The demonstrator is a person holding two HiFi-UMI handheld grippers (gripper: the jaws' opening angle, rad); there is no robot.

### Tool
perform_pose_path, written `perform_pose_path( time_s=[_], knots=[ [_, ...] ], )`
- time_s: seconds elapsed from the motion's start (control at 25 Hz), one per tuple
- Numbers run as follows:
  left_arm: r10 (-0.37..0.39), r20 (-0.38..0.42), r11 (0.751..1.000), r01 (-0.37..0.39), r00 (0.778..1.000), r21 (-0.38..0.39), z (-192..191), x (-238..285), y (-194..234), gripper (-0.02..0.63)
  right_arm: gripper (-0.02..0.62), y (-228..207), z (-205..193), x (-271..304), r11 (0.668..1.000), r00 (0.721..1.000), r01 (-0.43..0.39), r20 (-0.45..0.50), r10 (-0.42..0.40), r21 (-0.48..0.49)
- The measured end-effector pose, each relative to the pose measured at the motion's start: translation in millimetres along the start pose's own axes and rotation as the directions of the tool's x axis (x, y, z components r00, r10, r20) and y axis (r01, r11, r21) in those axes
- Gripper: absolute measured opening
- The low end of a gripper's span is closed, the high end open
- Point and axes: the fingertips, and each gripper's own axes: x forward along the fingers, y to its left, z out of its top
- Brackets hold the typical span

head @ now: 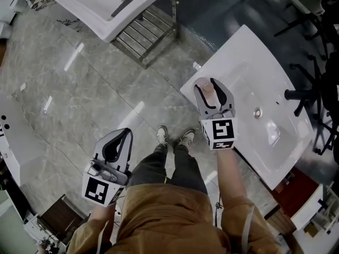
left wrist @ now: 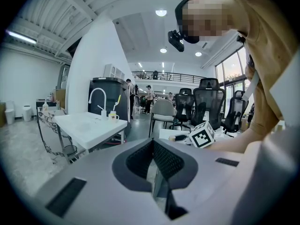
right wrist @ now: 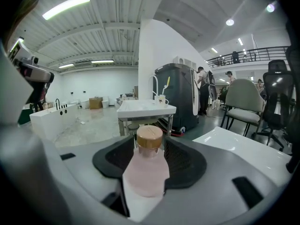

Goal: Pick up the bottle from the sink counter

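Bottle (right wrist: 146,168) near sink counter (head: 275,73) edge, clasped by right gripper (head: 208,81).

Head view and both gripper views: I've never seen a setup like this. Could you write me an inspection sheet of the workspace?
Surface: white sink counter, glossy.
Job's things: pink bottle with a light brown cap, upright near the counter's corner.
Clutter: nothing seen.
Grippers: right gripper closed on the bottle's sides; left gripper shut, empty, away from the counter.
Cables: nothing seen.
Surroundings: second sink on a metal stand, marble floor, office chairs.
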Motion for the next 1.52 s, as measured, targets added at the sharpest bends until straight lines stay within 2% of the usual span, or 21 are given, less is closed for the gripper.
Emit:
perform_pose_path(
  time_s=[0.2, 1.04, 1.28, 1.36, 1.52],
  knots=[
    [-0.007, -0.043, 1.0, 0.006, 0.999, -0.019, -9.1, -1.9, -1.0, -0.002, 0.186, 2.8, 0.1, 1.0, 1.0, 1.0, -0.005, 0.005, 0.005, 0.0],
    [0.002, -0.05, 0.999, -0.004, 0.999, -0.035, -11.9, -2.1, 3.6, -0.002, 0.144, -1.8, 4.9, 0.8, 0.998, 0.999, 0.011, 0.031, -0.013, 0.058],
    [0.0, -0.054, 0.999, -0.002, 0.999, -0.04, -14.4, -1.6, 3.8, -0.002, 0.144, -0.4, 5.3, 1.5, 0.999, 0.999, 0.025, 0.047, -0.027, 0.04],
    [-0.004, -0.047, 0.999, 0.002, 0.999, -0.041, -13.0, -0.2, 2.2, -0.002, 0.144, -1.2, 5.2, 1.0, 0.999, 0.998, 0.036, 0.051, -0.038, 0.04],
    [-0.01, 0.016, 0.999, 0.011, 1.0, -0.047, -1.0, 3.0, 0.7, -0.002, 0.143, -2.0, 4.3, -0.2, 0.997, 0.997, 0.045, 0.054, -0.048, 0.056]
  ],
)
